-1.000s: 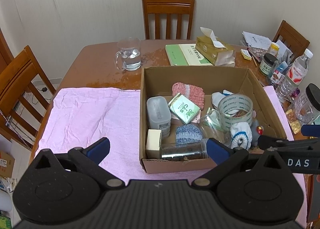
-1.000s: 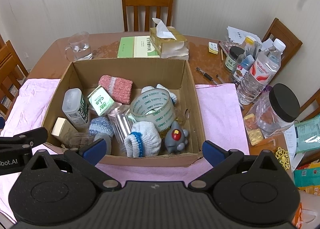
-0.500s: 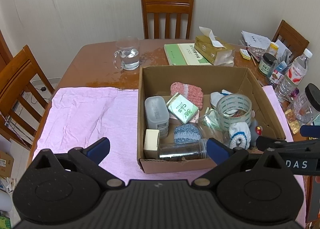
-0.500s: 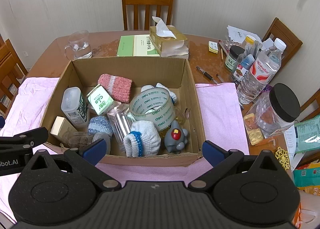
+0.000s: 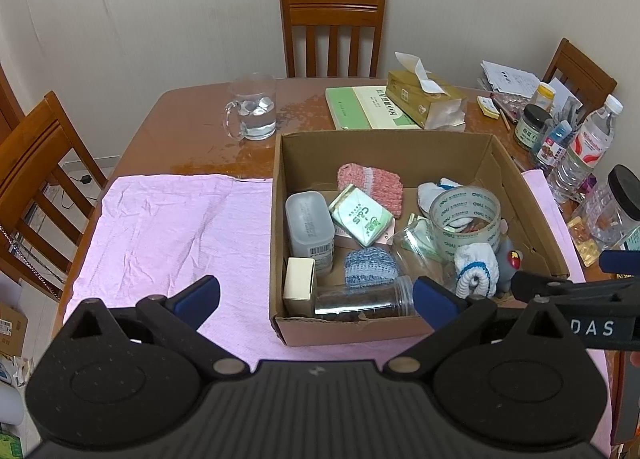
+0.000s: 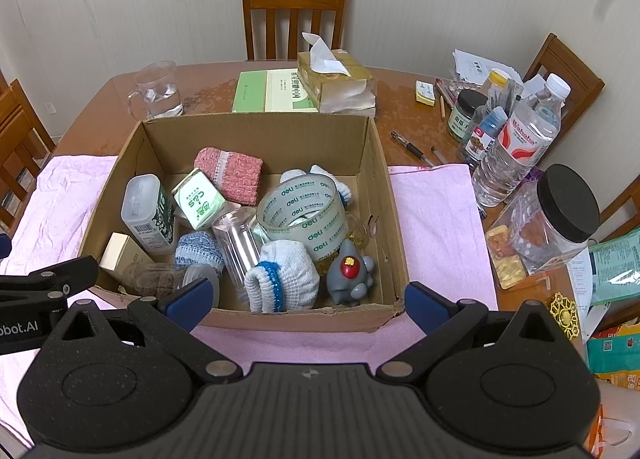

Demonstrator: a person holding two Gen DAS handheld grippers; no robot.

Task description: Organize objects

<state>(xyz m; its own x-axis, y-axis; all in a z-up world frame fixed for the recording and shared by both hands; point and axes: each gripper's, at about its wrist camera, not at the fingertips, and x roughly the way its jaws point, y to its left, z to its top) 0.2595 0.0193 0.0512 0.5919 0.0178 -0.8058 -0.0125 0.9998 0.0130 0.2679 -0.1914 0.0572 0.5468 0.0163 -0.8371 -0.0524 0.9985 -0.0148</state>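
An open cardboard box [image 5: 384, 147] [image 6: 256, 131] stands on a pink cloth [image 5: 176, 227] [image 6: 436, 219]. Inside lie a tape roll [image 6: 302, 215] [image 5: 466, 215], a white and blue sock ball [image 6: 282, 275], a grey toy [image 6: 352, 273], a pink knit piece [image 6: 230, 169], a green packet [image 6: 198, 199], a white tub [image 6: 146, 213], a clear jar [image 5: 362, 301] and a small cream box [image 5: 299, 285]. My left gripper [image 5: 316, 295] is open and empty in front of the box. My right gripper [image 6: 306, 299] is open and empty at the box's near wall.
On the brown table stand a glass water mug [image 5: 252, 111], a green book [image 5: 368, 107], a tissue box [image 5: 424, 99], a water bottle [image 6: 516, 143], small jars and pens, and a black-lidded jar [image 6: 552, 219]. Wooden chairs [image 5: 332, 31] surround it.
Both grippers have drifted slightly; the view of the box has shifted a little. Both stay open and empty. Nothing in the box has moved.
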